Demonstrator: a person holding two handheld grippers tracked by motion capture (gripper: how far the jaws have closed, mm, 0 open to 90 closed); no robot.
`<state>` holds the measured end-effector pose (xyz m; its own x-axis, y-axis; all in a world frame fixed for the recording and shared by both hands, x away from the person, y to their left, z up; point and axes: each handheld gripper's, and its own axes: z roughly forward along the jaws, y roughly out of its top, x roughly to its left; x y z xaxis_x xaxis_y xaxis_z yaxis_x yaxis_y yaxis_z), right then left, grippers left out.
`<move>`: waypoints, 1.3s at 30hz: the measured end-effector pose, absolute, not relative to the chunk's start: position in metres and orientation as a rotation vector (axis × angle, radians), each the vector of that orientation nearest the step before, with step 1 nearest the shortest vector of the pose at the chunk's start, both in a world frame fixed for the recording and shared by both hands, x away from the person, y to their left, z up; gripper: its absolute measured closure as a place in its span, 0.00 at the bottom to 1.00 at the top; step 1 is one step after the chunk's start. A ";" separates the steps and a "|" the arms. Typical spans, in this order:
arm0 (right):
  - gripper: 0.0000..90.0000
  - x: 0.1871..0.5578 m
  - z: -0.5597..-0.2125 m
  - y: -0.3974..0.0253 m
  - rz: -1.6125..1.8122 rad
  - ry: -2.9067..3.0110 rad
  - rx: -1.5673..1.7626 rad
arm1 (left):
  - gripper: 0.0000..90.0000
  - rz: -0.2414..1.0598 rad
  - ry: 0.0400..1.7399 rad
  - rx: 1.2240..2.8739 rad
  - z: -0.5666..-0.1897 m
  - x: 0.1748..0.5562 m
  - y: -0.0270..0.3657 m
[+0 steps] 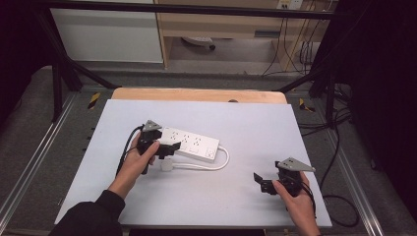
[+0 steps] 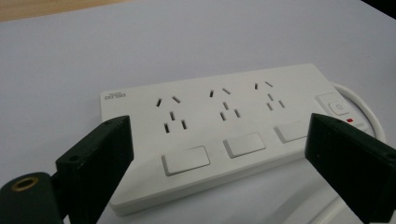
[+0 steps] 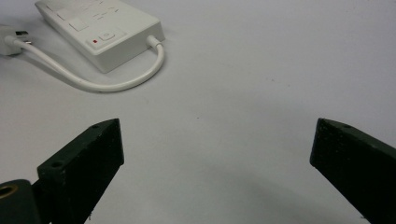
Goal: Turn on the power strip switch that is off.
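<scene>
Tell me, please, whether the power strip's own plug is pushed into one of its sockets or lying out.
Out. The plug lies on the table beside the power strip, whose three sockets show bare.

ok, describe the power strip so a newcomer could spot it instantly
On the white table, look left of centre, just ahead of the left gripper. The power strip is a flat white bar with three socket groups. A short white cord loops from its right end back to a plug.

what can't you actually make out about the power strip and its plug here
- Plug: high view, partly behind the left gripper; right gripper view, cut off by the left edge.
- Power strip brand mark: left gripper view, too small to read.
- Its right end: same view, behind the right-hand jaw.
</scene>
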<state>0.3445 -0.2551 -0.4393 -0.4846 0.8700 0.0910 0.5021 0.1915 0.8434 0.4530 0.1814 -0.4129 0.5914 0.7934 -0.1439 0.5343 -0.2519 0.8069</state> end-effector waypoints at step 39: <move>0.03 0.345 -0.440 -0.255 1.221 2.073 1.281 | 0.08 0.421 0.995 1.827 -0.370 0.405 0.233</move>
